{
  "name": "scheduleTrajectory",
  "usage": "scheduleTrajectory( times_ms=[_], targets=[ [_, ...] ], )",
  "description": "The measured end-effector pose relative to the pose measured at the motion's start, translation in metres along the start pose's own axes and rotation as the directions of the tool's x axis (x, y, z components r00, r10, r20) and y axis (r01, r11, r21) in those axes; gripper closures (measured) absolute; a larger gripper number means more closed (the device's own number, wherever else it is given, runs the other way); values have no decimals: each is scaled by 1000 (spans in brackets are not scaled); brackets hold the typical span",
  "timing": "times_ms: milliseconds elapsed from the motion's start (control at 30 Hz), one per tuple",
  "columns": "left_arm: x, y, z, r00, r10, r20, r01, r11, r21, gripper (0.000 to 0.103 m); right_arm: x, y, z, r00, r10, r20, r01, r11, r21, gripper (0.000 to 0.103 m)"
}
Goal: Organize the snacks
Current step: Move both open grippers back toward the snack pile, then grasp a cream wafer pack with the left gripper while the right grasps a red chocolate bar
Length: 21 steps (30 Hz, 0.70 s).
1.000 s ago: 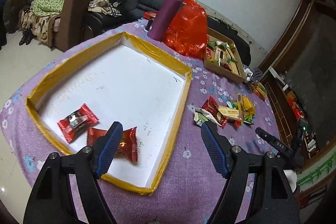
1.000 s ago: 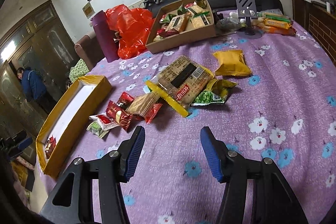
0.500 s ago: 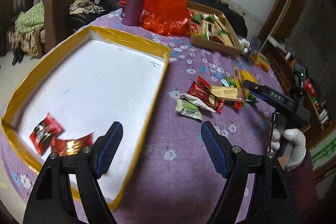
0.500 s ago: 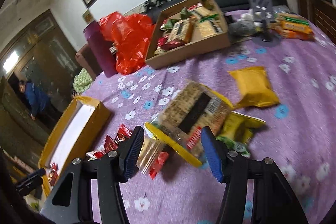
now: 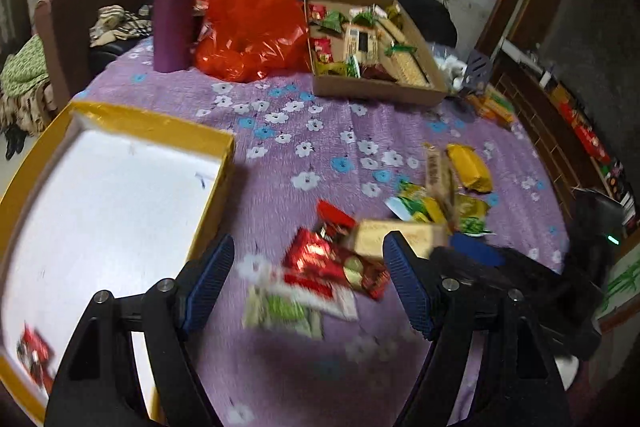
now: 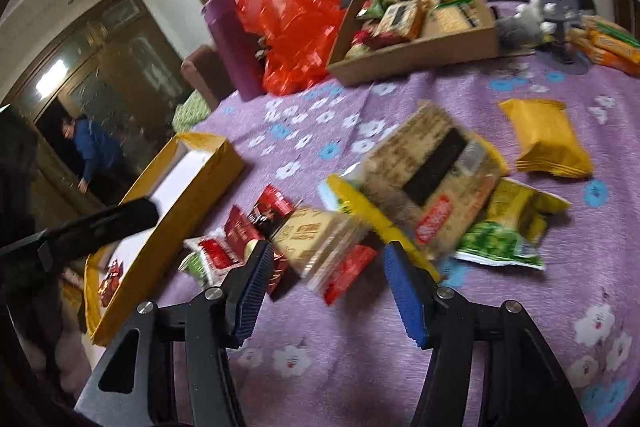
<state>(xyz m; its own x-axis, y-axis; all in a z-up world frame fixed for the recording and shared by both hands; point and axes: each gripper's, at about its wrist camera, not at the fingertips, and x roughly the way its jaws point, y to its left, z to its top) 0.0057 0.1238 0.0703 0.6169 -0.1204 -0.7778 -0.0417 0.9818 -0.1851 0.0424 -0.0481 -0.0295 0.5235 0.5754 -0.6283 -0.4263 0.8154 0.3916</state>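
Both tools stand parted and hold nothing, the left tool [image 5: 308, 281] over red snack packets [image 5: 332, 259] beside the yellow-rimmed tray [image 5: 156, 125], the right tool [image 6: 326, 285] before a tan cracker pack [image 6: 316, 239], with a cardboard snack box [image 6: 416, 55] farther back on the table [image 6: 360, 367].

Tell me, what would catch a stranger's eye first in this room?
Probably the crumpled bright red plastic bag at the table's far side, beside a tall purple cylindrical bottle. Next, the loose heap of shiny red, green and yellow snack packets scattered on the purple flowered tablecloth. To its left sits a wide yellow-rimmed box with a white floor, nearly bare.
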Motion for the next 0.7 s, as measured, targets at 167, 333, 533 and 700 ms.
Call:
scheduleTrajectory(
  times_ms=[167, 333, 533, 700],
  targets=[
    [45, 9, 23, 993, -19, -118, 24, 999, 34, 26, -12, -4, 1, 996, -45, 76, 45, 999, 5, 43],
    [78, 10, 33, 980, -46, -195, 55, 998, 39, 26, -20, 6, 2, 983, -113, 143, 123, 991, -59, 43],
    [91, -25, 19, 979, 65, -191, -23, 976, 217, 32, -24, 11, 5, 976, -138, 168, 155, 984, -90, 43],
    [73, -46, -13, 976, 5, -218, 53, 964, 261, 61, -29, 3, 9, 975, -139, 176, 151, 987, -54, 43]
  ],
)
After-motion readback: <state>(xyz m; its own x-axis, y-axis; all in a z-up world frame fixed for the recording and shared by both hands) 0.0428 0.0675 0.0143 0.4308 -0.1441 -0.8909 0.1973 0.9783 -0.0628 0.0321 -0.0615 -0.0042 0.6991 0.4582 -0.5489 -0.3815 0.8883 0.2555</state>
